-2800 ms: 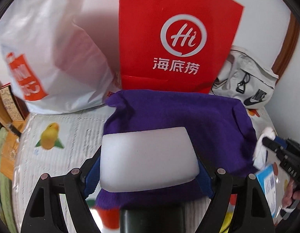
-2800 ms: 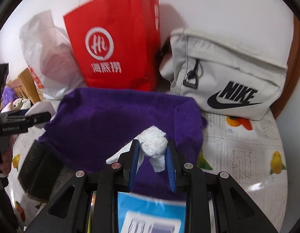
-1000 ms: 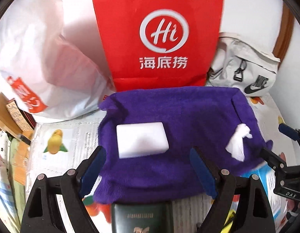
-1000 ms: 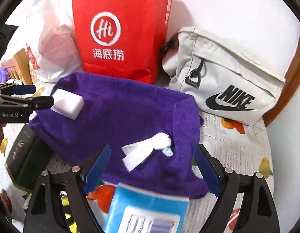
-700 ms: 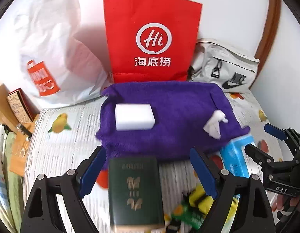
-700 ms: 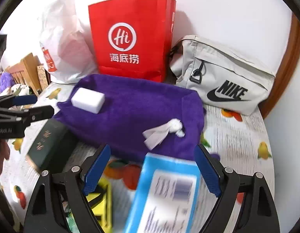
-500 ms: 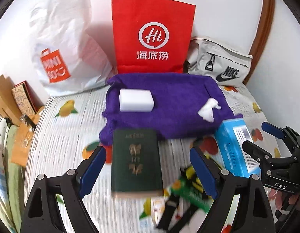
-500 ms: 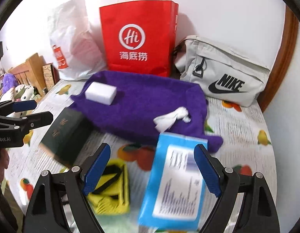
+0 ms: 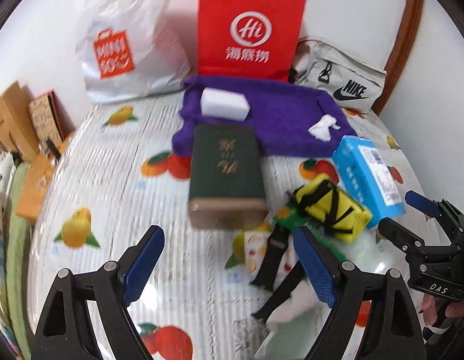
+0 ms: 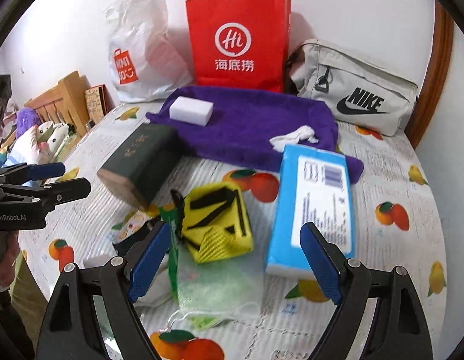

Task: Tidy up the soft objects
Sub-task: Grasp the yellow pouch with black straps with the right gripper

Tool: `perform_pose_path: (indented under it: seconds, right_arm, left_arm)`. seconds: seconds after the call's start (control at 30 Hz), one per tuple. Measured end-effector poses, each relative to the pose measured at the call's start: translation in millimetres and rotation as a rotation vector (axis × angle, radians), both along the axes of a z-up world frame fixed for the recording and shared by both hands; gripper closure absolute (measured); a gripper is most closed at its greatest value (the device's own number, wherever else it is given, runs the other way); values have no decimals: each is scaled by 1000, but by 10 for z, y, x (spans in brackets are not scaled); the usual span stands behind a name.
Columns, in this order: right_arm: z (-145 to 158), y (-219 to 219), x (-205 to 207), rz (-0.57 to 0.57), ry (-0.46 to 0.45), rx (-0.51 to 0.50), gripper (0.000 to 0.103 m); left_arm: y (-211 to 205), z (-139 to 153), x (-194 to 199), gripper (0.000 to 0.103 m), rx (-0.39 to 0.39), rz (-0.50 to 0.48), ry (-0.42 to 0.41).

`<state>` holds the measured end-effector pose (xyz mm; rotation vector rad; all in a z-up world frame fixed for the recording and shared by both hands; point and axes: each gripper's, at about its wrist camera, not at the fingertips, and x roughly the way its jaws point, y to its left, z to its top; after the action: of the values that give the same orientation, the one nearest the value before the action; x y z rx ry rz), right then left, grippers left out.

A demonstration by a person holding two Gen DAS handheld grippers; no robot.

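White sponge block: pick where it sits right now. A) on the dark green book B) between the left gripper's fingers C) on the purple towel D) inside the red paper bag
C: the white sponge block lies on the purple towel, apart from both open grippers.

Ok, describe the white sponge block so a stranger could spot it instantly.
Find the red paper bag against the wall; a purple towel lies before it. The white sponge block sits on the towel's left end: a crisp rectangle, unlike the crumpled tissue opposite.
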<state>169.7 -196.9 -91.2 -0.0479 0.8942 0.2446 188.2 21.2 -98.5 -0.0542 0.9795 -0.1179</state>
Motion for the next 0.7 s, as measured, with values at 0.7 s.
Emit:
perform_pose_path:
  seconds: [0.7]
  right_arm:
    - [-518,713,482,150,115,-250,27]
  left_arm:
    - [519,-543,-16,15,-84,84,69]
